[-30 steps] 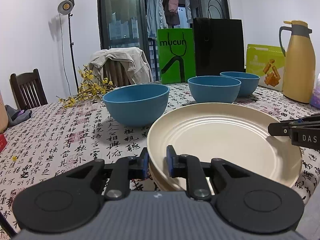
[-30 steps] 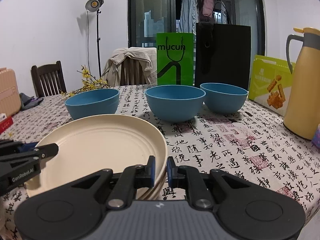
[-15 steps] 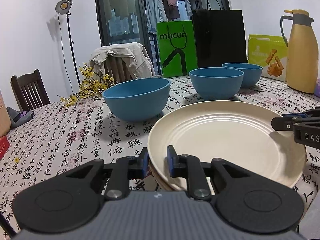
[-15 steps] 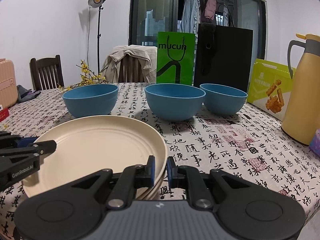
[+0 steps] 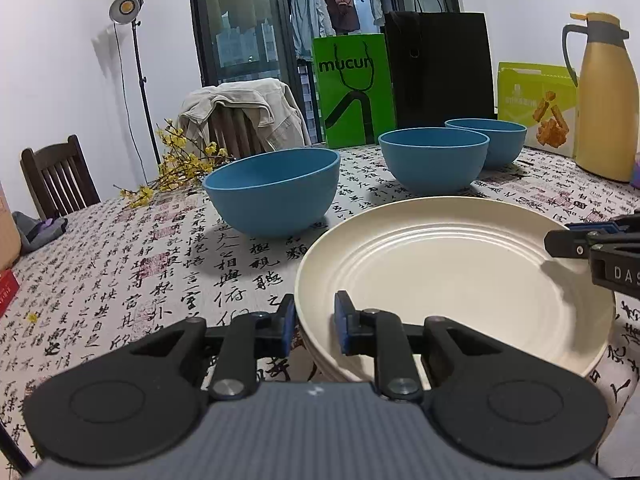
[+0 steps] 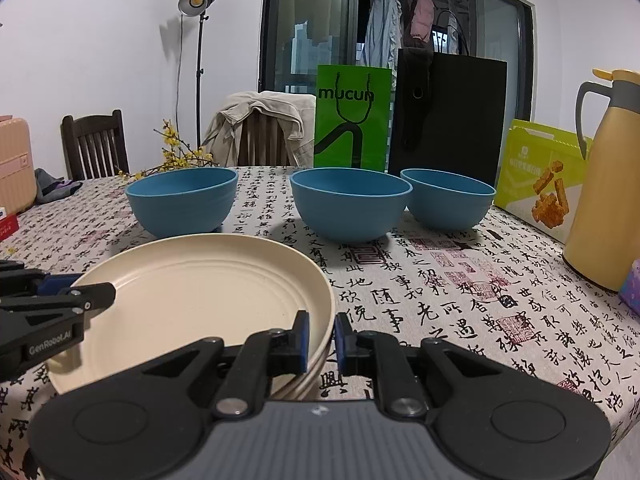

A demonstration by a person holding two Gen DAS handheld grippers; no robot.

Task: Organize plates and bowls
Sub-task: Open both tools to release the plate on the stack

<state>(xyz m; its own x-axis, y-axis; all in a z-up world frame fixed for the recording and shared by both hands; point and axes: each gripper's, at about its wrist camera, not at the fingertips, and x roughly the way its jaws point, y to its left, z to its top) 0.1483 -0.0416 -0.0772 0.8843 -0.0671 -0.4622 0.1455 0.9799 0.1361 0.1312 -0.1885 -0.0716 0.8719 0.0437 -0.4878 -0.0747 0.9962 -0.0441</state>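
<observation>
A stack of cream plates [image 5: 460, 280] [image 6: 192, 288] lies near the front of the table on a calligraphy-print cloth [image 5: 120, 280]. My left gripper [image 5: 315, 326] is shut on the stack's left rim, one pad inside the top plate and one outside. My right gripper [image 6: 321, 336] is shut on the right rim in the same way. Each gripper also shows in the other's view, the right gripper [image 5: 568, 240] and the left gripper [image 6: 92, 296]. Three blue bowls stand apart behind the plates: left bowl [image 5: 272, 196] [image 6: 182, 200], middle bowl [image 5: 434, 160] [image 6: 350, 204], right bowl [image 5: 492, 138] [image 6: 450, 200].
A yellow thermos jug [image 6: 612, 208] and a green snack box [image 6: 540, 176] stand at the right. A green bag [image 5: 352, 88] and a black bag [image 5: 440, 68] stand at the back edge. A yellow flower sprig [image 5: 176, 168] lies back left. Chairs and a lamp stand are beyond.
</observation>
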